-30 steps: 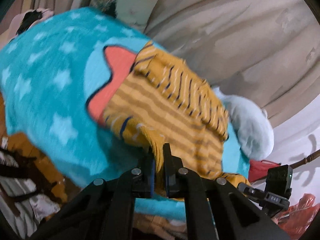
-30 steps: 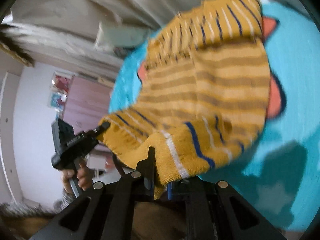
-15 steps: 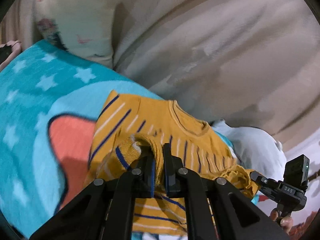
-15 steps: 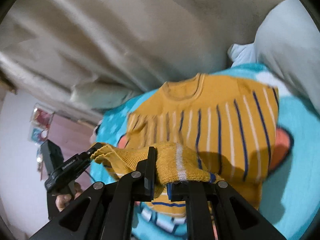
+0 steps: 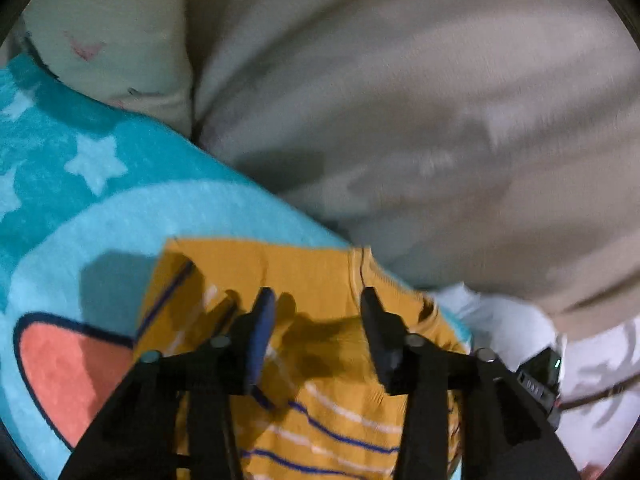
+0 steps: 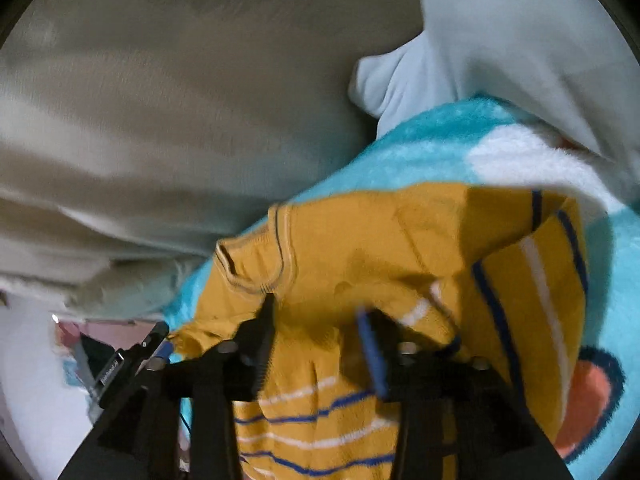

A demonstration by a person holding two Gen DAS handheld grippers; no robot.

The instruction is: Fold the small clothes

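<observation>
While our left gripper [image 5: 316, 312] and right gripper [image 6: 320, 316] both hang with jaws spread wide and nothing between them, the mustard striped sweater [image 6: 380, 248] lies folded on the teal star blanket [image 5: 100, 200], its neckline toward the beige curtain [image 5: 400, 100].

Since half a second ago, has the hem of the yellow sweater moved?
Yes. The hem has left both grippers and now lies folded up toward the collar, on the star blanket; left gripper and right gripper are open.
</observation>
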